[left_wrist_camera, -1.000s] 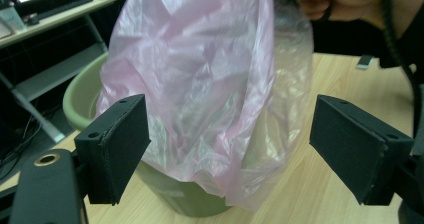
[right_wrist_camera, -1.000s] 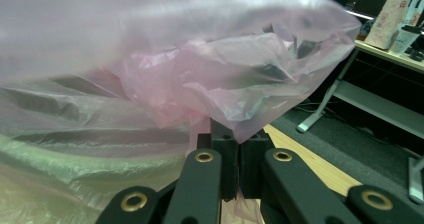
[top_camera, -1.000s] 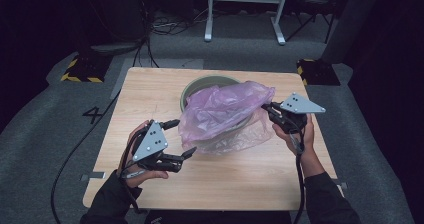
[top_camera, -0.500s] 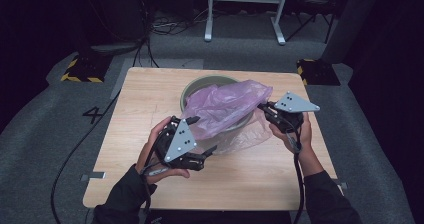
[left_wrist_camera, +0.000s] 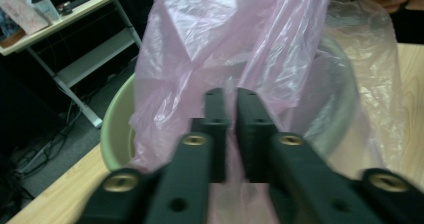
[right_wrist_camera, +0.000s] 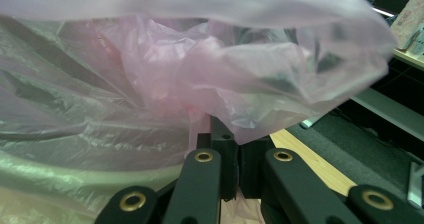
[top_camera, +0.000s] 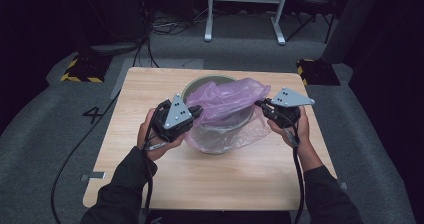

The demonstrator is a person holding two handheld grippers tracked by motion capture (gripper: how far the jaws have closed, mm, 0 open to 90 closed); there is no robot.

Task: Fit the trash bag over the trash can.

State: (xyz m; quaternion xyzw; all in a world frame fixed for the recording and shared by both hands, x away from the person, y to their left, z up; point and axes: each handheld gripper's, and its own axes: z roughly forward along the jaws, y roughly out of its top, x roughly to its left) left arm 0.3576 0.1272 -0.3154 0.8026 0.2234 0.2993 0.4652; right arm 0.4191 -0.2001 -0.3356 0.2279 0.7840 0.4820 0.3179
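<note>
Pink bag (top_camera: 227,100) draped in and over the green basin (top_camera: 218,115), mid-desk (top_camera: 150,184) toward the far edge. Left gripper (left_wrist_camera: 231,115) at the basin's left rim, jaws just closed and pinching a fold of the bag. Right gripper (right_wrist_camera: 231,156) at the right rim, jaws shut on the bag's other side.
</note>
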